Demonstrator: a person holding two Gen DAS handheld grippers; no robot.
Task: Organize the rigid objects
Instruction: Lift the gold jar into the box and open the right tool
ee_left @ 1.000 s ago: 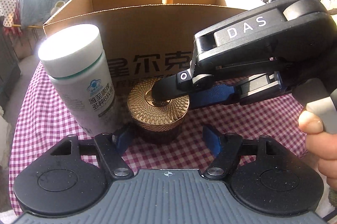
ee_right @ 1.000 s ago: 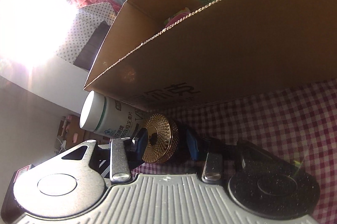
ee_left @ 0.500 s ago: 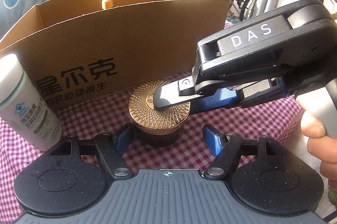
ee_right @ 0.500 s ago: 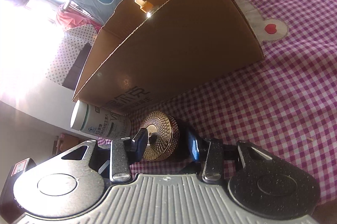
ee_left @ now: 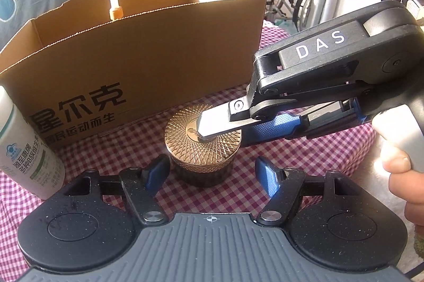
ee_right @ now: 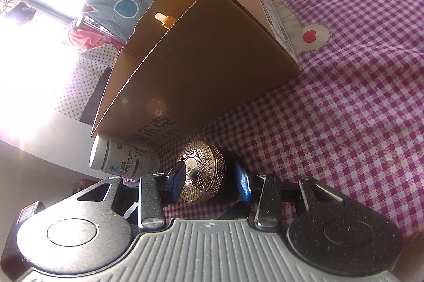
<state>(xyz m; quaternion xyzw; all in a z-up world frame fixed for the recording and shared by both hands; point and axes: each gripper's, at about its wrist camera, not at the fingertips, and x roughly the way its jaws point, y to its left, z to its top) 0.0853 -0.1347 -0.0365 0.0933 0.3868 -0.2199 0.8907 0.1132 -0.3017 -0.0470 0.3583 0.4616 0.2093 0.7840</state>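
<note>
On the checked surface (ee_right: 357,96), the right gripper (ee_right: 209,182), jaws clamping the gold-lidded jar (ee_left: 202,141), has shifted it along the cardboard box (ee_left: 148,64), left gripper (ee_left: 212,174) open alongside.

Ahead, 12 o'clock: cardboard box (ee_left: 148,64) walls off the way.
Left, 9 o'clock: white bottle (ee_left: 25,149) stands near the box.
Right, 3 o'clock: open checked tablecloth (ee_right: 344,101).

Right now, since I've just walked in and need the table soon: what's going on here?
A person is tidying items into the cardboard box. The right gripper clamps the gold-lidded jar top and bottom, with the jar on the checked tablecloth. The left gripper waits open beside the jar. A white bottle stands outside; a dropper bottle is already inside.
</note>
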